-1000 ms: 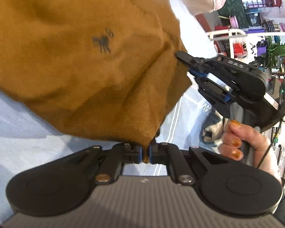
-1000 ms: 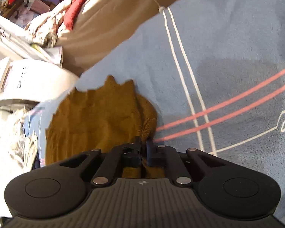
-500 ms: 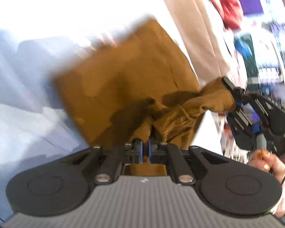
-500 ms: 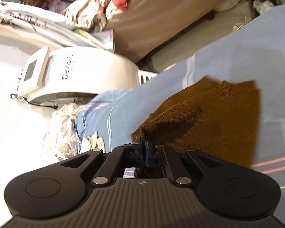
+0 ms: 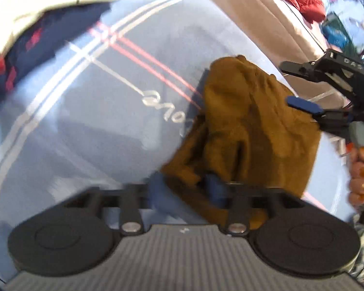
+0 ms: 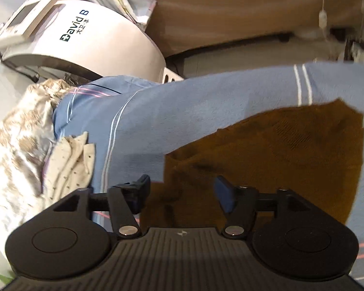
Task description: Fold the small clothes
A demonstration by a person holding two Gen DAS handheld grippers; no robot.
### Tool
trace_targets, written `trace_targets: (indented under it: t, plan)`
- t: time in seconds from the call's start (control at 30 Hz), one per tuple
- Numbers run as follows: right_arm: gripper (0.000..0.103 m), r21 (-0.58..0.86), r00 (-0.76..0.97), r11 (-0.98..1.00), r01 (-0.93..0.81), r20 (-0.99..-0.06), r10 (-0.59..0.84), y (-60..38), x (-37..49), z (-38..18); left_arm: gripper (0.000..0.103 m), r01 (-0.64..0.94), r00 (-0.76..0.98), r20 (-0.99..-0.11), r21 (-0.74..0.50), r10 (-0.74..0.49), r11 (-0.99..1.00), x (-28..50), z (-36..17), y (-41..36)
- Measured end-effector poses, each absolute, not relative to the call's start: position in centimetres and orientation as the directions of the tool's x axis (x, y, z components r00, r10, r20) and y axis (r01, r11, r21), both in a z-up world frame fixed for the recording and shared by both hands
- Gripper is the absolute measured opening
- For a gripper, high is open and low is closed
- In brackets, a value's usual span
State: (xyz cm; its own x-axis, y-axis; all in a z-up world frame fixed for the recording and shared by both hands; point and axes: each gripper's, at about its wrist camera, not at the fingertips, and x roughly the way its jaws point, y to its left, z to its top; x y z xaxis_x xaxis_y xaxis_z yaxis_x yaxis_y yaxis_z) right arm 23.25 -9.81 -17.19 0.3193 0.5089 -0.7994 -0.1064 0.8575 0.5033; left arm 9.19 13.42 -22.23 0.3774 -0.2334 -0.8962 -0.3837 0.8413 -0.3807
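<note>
Left wrist view: left gripper (image 5: 184, 189) jaws opening, garment (image 5: 250, 131) edge between them, pads clear. Right gripper (image 6: 180, 195) jaws opening wide, nothing gripped, above the garment. Garment lies bunched on the blue blanket (image 5: 97, 121).

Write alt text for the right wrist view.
The right gripper, jaws opening with nothing pinched, hangs over a mustard-brown knit garment lying on a blue striped sheet. A white machine and crumpled fabrics sit behind.
</note>
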Motion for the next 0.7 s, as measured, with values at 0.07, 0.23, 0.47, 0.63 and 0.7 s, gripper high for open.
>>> trace_targets:
  t: [0.07,0.23,0.47,0.63,0.7]
  plan:
    - [0.1,0.488,0.349,0.861,-0.143,-0.789,0.506,-10.4,22.8,-16.4,0.07,-0.365,0.387,-0.898,-0.357,-0.208,0.86,9.0,-21.8,13.4]
    - [0.101,0.493,0.4,0.856,-0.157,-0.761,0.511,-12.9,21.5,-14.9,0.07,-0.348,0.37,-0.898,-0.371,-0.238,0.861,9.2,-21.8,13.8]
    - [0.103,0.508,0.481,0.859,-0.063,-0.739,0.472,-18.4,17.6,-14.5,0.084,-0.288,0.38,-0.896,-0.35,-0.228,0.891,8.3,-20.8,13.7]
    - [0.103,0.454,0.475,0.891,0.008,-0.786,0.396,-22.1,14.0,-16.1,0.088,-0.208,0.378,-0.906,-0.281,-0.188,0.937,7.0,-19.9,12.9]
    - [0.103,0.452,0.472,0.891,0.039,-0.794,0.382,-23.1,12.6,-16.7,0.089,-0.176,0.375,-0.912,-0.247,-0.167,0.953,6.7,-19.6,12.2]
